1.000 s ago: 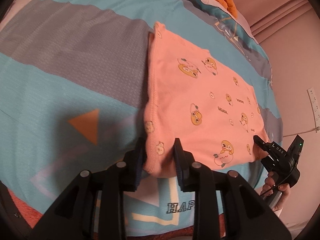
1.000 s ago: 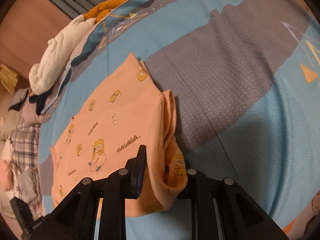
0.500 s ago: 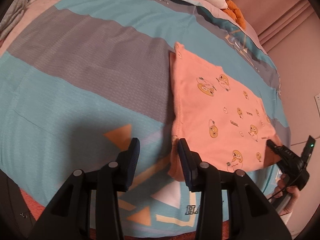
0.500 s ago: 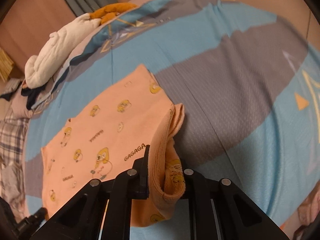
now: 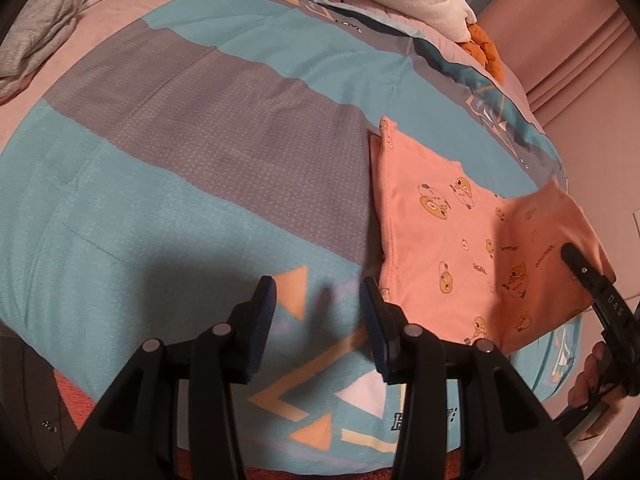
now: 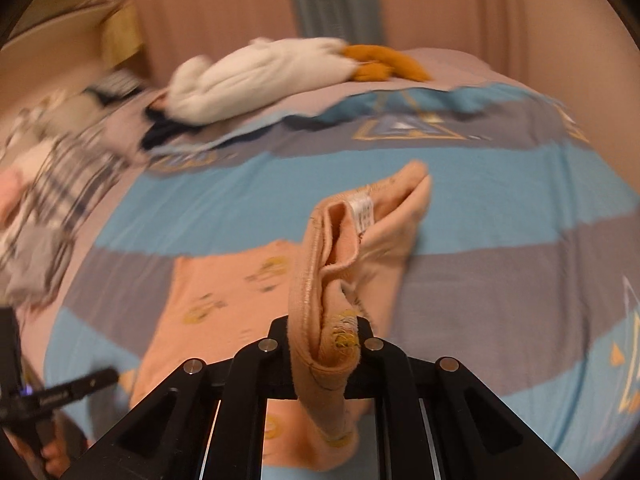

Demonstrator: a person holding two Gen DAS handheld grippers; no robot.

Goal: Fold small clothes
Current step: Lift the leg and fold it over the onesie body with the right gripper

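Observation:
A small pink garment with yellow duck prints [image 5: 464,248] lies on the striped bedspread [image 5: 200,152], at the right of the left wrist view. My left gripper [image 5: 318,316] is open and empty, just left of the garment's near corner. My right gripper [image 6: 324,344] is shut on the garment's edge [image 6: 320,304] and holds it lifted, with a white label showing. The right gripper also shows in the left wrist view [image 5: 592,280], raising the garment's right side over the rest.
A white plush toy with orange feet [image 6: 264,76] lies at the head of the bed. Plaid and grey clothes [image 6: 44,184] are piled at the far left. A pink curtain [image 5: 576,52] hangs beyond the bed.
My left gripper let go of the garment's corner and drew back to the left, open. My right gripper lifted its edge high and swung it over the garment.

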